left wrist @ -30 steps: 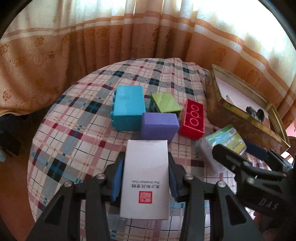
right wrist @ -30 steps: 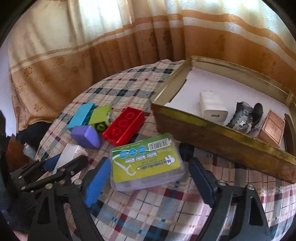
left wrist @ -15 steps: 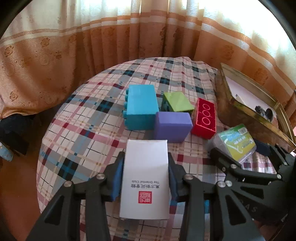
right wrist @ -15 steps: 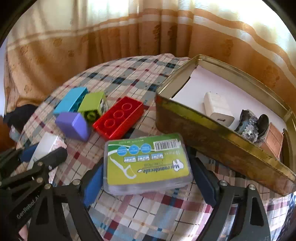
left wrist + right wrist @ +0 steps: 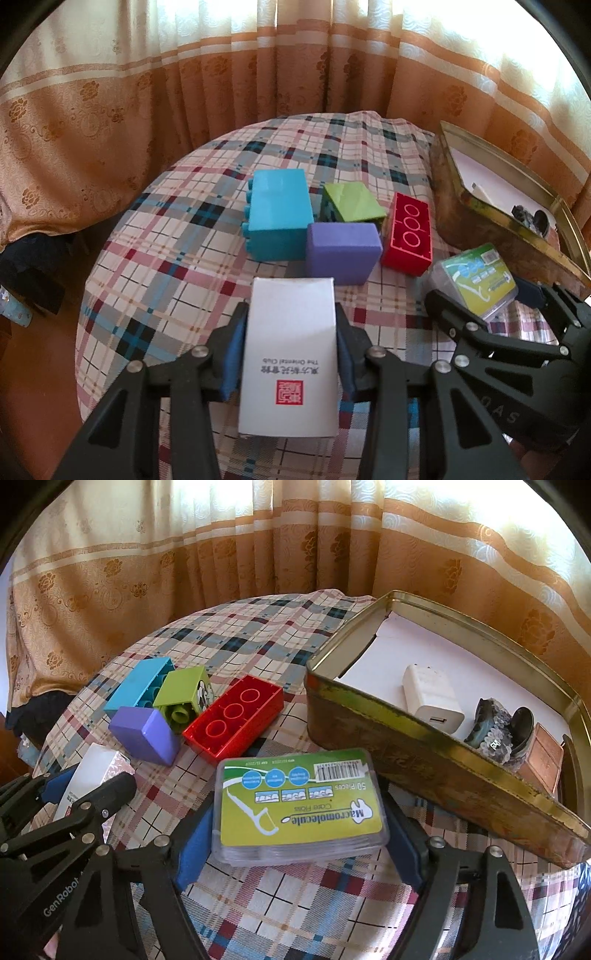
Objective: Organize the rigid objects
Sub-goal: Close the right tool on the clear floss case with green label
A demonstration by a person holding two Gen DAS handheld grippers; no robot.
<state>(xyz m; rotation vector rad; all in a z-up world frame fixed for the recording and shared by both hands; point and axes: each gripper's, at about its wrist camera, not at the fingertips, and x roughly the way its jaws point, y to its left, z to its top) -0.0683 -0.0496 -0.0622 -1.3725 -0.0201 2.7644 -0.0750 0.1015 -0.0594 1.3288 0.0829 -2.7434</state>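
The right gripper [image 5: 299, 830] has edged its closing blue pads [image 5: 194, 843] nearer the floss box [image 5: 299, 805] (not visibly pressing); the left gripper [image 5: 290, 354] still clamps the white box [image 5: 290, 354].

White box [image 5: 290, 354], near the purple block [image 5: 341, 253]: "The Oriental Club". Floss case [image 5: 299, 805]: "Macromolecule Care Floss", "50 Pieces". Left gripper [image 5: 55, 849] frame: "GenRobot".

Both fisheye views look steeply down along their tongs at the plaid tabletop [image 5: 155, 258] from close by, facing the far curtain [image 5: 147, 572]. They share the red block [image 5: 408, 236] and gold tin [image 5: 424, 753].
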